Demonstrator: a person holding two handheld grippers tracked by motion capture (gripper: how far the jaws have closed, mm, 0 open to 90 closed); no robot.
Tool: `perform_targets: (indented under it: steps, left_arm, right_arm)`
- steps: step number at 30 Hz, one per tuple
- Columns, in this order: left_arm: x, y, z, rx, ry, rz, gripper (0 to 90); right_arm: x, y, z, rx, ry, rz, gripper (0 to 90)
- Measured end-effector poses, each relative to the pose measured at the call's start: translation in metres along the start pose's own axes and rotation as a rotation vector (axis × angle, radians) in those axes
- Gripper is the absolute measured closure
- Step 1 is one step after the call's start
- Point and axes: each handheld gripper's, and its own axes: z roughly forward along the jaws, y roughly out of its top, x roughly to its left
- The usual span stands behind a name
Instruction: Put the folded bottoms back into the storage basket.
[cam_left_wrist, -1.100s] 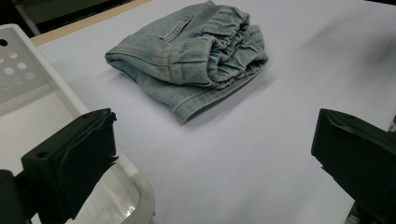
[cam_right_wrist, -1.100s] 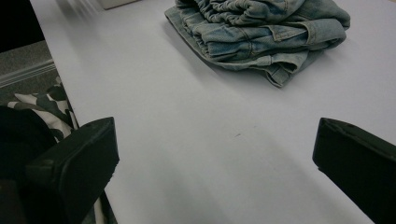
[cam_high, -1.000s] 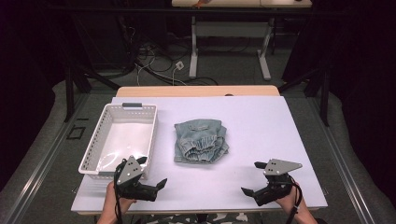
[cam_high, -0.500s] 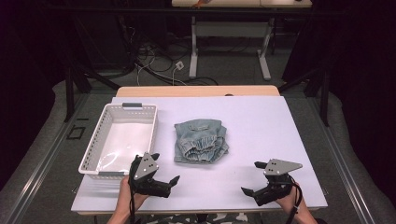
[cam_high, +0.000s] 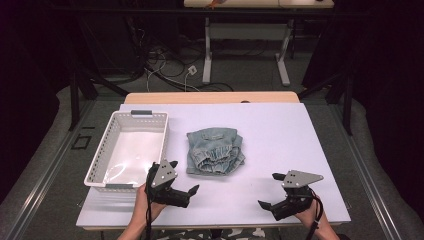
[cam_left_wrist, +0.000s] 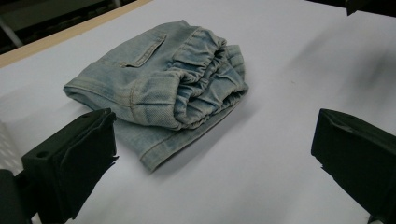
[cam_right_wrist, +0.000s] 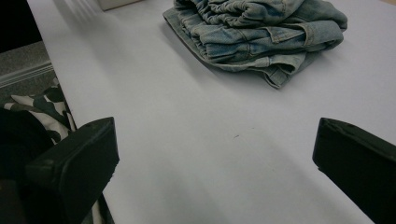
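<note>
High view, table: I see a white table top (cam_high: 280, 135) with a wooden edge at the far side.
High view, basket: a white plastic basket (cam_high: 102, 155) sits at the left, with nothing in it that I can see.
High view, jeans: folded light blue jeans (cam_high: 215, 151) lie in the middle, just right of the basket, not touching it.
High view, left gripper (cam_high: 185, 177): near edge, close to the jeans' near left corner, jaws spread wide, holding nothing.
High view, right gripper (cam_high: 271, 191): near right, well apart from the jeans, jaws spread, holding nothing.
Left gripper view: the jeans (cam_left_wrist: 163, 84) lie just past my two wide-apart black jaws, stretchy waistband facing right.
Right gripper view: the jeans (cam_right_wrist: 257, 32) lie far off, bare table (cam_right_wrist: 196, 154) between my wide-apart jaws.
</note>
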Motion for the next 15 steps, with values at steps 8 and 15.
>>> perform_targets:
  steps: [8, 15]
  left_arm:
    - [-0.001, 0.008, 0.008, 0.002, -0.002, 0.006, 0.0]
    - [0.003, 0.013, 0.015, 0.009, -0.007, -0.008, 0.0]
  right_arm:
    - [0.000, 0.000, 0.000, 0.002, 0.002, -0.004, 0.3]
    - [0.000, 0.000, 0.001, 0.005, 0.007, -0.003, 0.3]
